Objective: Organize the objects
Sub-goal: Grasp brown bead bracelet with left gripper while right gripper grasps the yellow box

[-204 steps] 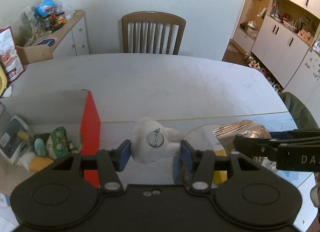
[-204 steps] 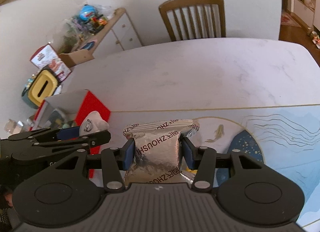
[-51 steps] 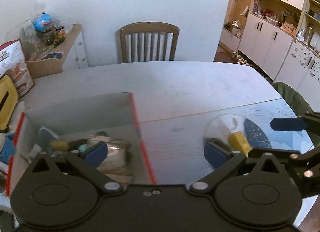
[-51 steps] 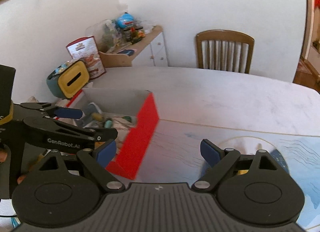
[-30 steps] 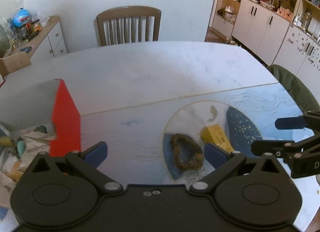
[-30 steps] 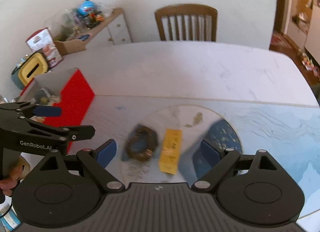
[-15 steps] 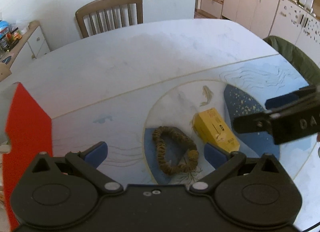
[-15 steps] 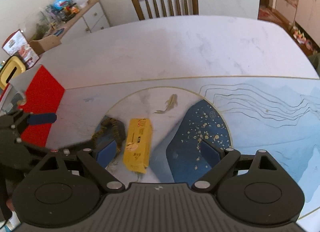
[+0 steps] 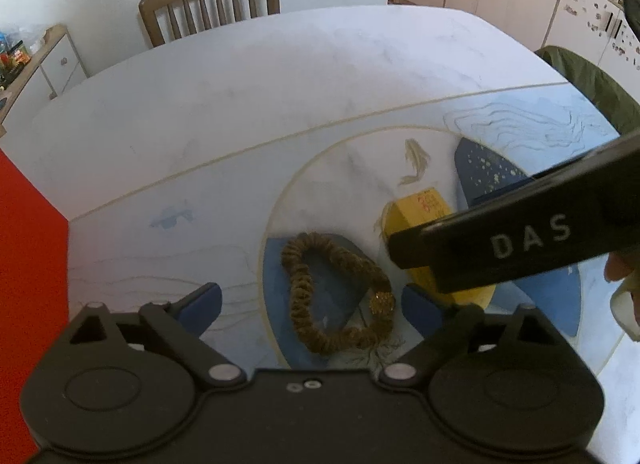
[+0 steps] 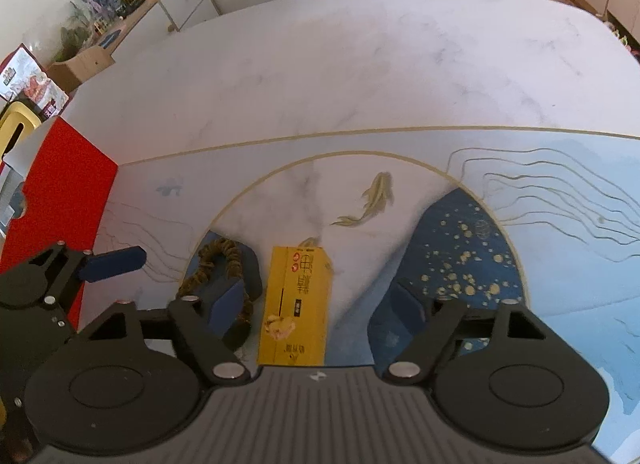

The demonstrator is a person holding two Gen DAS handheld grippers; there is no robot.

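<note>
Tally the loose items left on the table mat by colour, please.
Brown: 1, the braided bracelet
Yellow: 1, the small carton
Total: 2

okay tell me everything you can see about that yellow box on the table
The yellow box is a slim, long carton, cardboard by its look, with red and black printed characters and a small food picture near one end. It lies flat on the table, on the round painted design beside the gold fish. It looks closed and undented. The brown scrunchie lies just beside it; whether they touch is unclear. The right gripper straddles the box with open jaws, its pads clear of the sides.
</note>
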